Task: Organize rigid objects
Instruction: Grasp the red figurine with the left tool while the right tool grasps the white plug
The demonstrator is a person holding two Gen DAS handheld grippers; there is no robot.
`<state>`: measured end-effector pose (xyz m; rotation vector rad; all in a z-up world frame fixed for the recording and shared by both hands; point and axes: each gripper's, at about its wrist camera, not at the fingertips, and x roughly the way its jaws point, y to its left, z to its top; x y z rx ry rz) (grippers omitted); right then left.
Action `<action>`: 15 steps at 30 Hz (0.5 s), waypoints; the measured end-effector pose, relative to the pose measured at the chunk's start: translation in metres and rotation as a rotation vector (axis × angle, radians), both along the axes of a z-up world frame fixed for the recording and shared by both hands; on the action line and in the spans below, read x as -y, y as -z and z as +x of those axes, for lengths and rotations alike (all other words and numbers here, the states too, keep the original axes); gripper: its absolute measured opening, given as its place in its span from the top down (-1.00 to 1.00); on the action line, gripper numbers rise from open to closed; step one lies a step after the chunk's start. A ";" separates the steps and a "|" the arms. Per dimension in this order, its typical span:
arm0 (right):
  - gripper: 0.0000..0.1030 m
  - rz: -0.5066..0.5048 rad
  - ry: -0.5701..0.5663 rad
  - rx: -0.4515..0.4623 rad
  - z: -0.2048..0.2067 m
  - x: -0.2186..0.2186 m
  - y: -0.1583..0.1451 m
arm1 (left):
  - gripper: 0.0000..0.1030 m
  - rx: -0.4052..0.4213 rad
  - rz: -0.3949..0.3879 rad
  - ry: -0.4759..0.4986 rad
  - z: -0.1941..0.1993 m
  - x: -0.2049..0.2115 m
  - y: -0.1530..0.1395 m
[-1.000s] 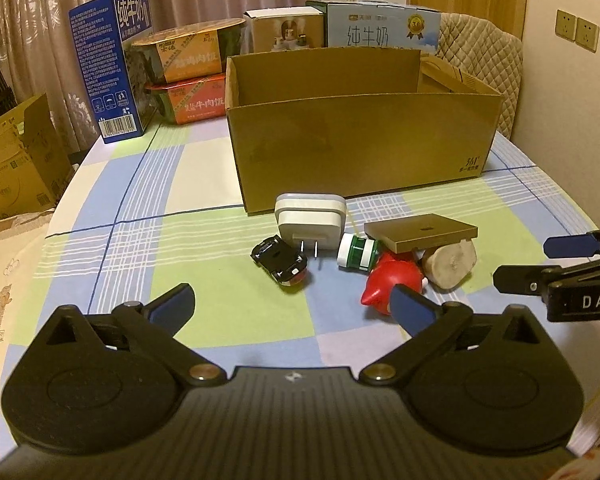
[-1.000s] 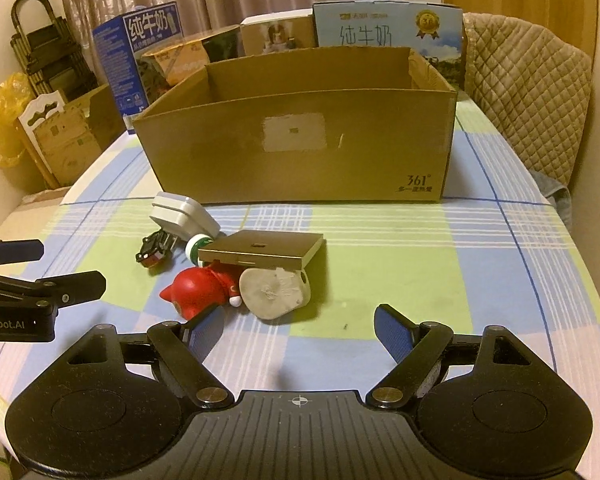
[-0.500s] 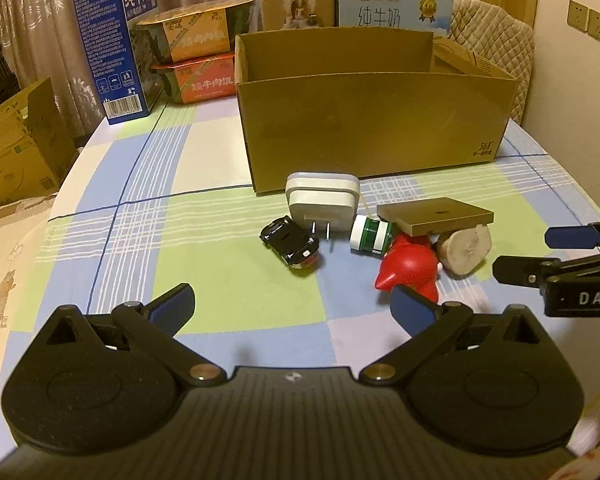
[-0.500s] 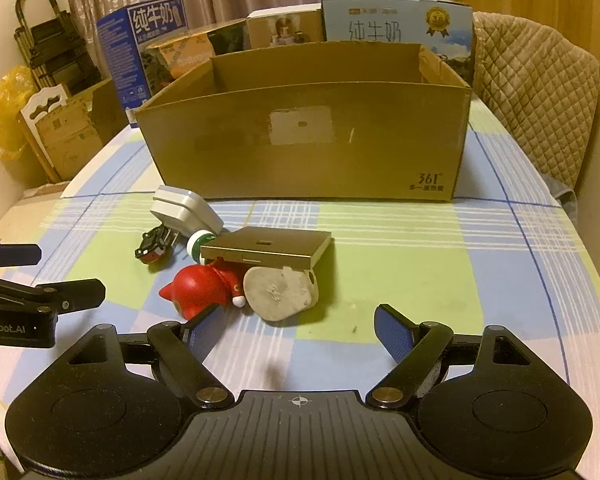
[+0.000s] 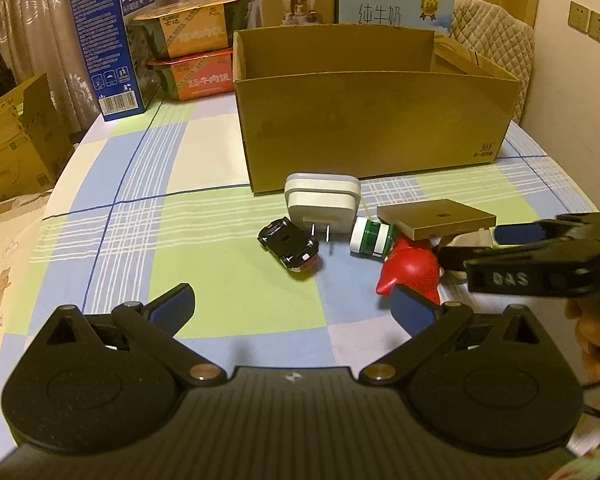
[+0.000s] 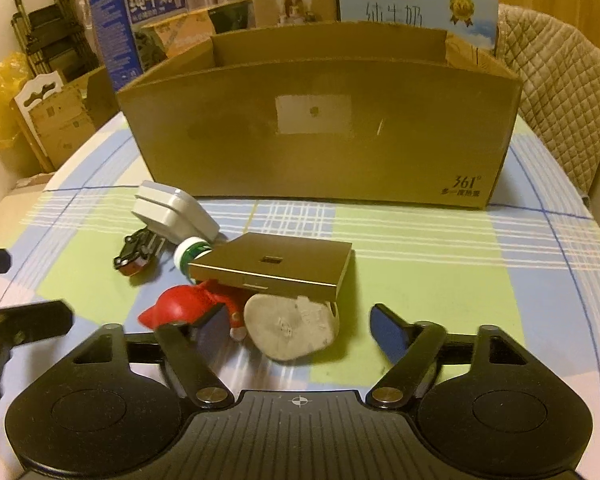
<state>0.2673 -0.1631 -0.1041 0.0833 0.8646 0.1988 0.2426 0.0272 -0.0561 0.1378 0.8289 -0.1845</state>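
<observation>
Right gripper sits low over the checked tablecloth, jaws closing, and the pale stone-like lump lies between them. The pads are not pressing on it; the right-hand pad stands clear of the lump, and whether the left-hand pad touches anything I cannot tell.

Resting on top of the lump and the red figurine is the flat gold box, tilted, its far corner over the green-and-white bottle. At ten o'clock from the gold box lies the white plug adapter, prongs toward the black toy car, which sits just beside it.

At twelve o'clock stands the open cardboard box, well apart from the cluster, and nothing shows inside it from here.

Over on the left wrist view, the left gripper hovers above the cloth with its fingers wide apart and nothing between them. The toy car lies at twelve o'clock from it, the red figurine at about two o'clock. The right gripper reaches in from three o'clock, its dark finger in front of the pale lump.

Behind the cardboard box stand a blue carton and stacked food tubs.
</observation>
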 end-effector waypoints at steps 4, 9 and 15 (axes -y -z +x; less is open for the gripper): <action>0.00 0.004 -0.008 -0.016 0.004 0.001 0.001 | -0.98 -0.008 -0.003 0.000 0.002 0.000 0.003; 0.01 -0.027 -0.029 -0.059 -0.003 0.006 -0.004 | -0.98 -0.020 -0.008 0.027 0.001 0.005 0.005; 0.01 -0.103 -0.122 -0.108 -0.017 0.017 -0.013 | -0.98 -0.010 -0.015 0.102 -0.003 0.023 0.007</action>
